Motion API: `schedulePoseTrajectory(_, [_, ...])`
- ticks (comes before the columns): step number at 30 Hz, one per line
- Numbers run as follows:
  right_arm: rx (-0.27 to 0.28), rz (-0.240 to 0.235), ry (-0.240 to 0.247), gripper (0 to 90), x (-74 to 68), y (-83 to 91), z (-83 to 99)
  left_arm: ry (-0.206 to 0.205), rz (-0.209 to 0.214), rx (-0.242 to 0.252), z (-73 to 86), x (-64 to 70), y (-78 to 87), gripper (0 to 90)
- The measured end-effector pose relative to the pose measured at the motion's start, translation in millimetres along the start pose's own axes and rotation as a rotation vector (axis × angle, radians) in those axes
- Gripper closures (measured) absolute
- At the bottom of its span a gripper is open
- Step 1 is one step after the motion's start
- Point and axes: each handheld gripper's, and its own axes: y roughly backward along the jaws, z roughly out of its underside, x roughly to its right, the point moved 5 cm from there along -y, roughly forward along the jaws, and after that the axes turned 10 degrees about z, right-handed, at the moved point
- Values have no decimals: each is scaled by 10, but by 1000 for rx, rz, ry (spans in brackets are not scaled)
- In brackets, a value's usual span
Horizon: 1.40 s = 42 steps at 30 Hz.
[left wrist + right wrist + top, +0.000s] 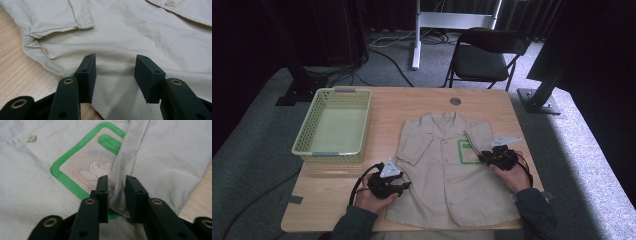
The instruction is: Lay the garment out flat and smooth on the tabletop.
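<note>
A beige shirt (447, 165) lies flat on the table (492, 100). Left tongs (404, 186) gape open at its seven o'clock edge; right tongs (482, 156) pinch the sleeve fold (117, 192), half hiding a green-bordered patch (82, 170).

left tongs (115, 77) jaws apart over beige shirt (140, 35), wooden table (17, 75) at left.

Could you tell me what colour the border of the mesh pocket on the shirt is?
Bright green; the pocket border shows best in the right gripper view.
</note>
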Motion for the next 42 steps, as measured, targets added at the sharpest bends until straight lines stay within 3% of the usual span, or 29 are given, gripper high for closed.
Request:
schedulePoseTrajectory(3, [8, 8, -10, 824, 17, 21, -2, 0, 0, 0, 0, 1, 0, 522])
schedulePoseTrajectory(7, [13, 20, -11, 848, 50, 49, -7, -2, 1, 0, 2, 1, 0, 517])
schedulePoseTrajectory(14, [37, 46, -29, 852, 123, 122, -19, -1, 3, 1, 3, 1, 0, 513])
schedulePoseTrajectory(32, [129, 118, -142, 850, 461, 393, -4, -2, 6, 6, 3, 0, -3, 509])
schedulePoseTrajectory(42, [150, 151, -203, 846, 621, 472, 103, -2, 6, 7, 4, 0, -4, 507])
